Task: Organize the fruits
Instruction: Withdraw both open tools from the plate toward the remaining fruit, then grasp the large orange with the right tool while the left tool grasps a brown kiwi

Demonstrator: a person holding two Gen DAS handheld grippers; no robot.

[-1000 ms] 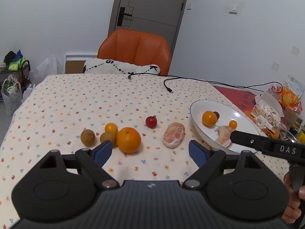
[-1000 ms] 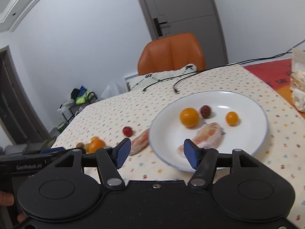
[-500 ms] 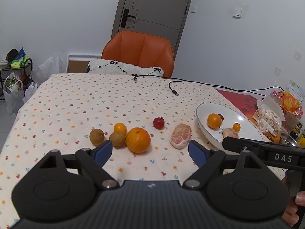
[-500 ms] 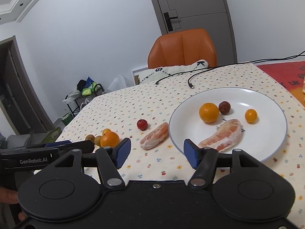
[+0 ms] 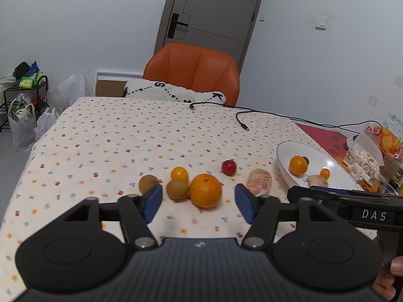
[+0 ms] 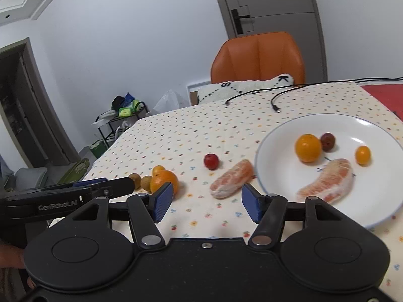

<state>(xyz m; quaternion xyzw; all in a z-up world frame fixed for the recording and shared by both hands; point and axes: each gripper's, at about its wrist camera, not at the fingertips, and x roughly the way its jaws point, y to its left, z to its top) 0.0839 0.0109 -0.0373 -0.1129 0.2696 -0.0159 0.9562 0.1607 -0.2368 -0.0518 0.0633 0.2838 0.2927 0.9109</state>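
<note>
On the dotted tablecloth lie a big orange (image 5: 205,193), a small orange fruit (image 5: 179,174), two brown round fruits (image 5: 177,189) (image 5: 147,183), a red fruit (image 5: 228,167) and a peeled pomelo segment (image 5: 259,184). My left gripper (image 5: 199,205) is open, empty, just short of the big orange. The white plate (image 6: 282,176) holds an orange fruit (image 6: 308,148), a dark red fruit (image 6: 327,141), a tiny orange fruit (image 6: 362,154) and a pomelo segment (image 6: 328,185). My right gripper (image 6: 207,205) is open and empty in front of the loose pomelo segment (image 6: 231,182).
An orange chair (image 5: 192,71) with a white cushion (image 5: 173,91) stands at the far edge. Black cables (image 5: 243,123) lie on the cloth. Snack packets (image 5: 362,161) crowd the right side beyond the plate. A rack with bags (image 5: 21,105) stands left of the table.
Both grippers have pulled back and swung left: the plate slid right in both views. The left gripper now faces the big orange, the right one the loose pomelo segment. Both stayed open.
</note>
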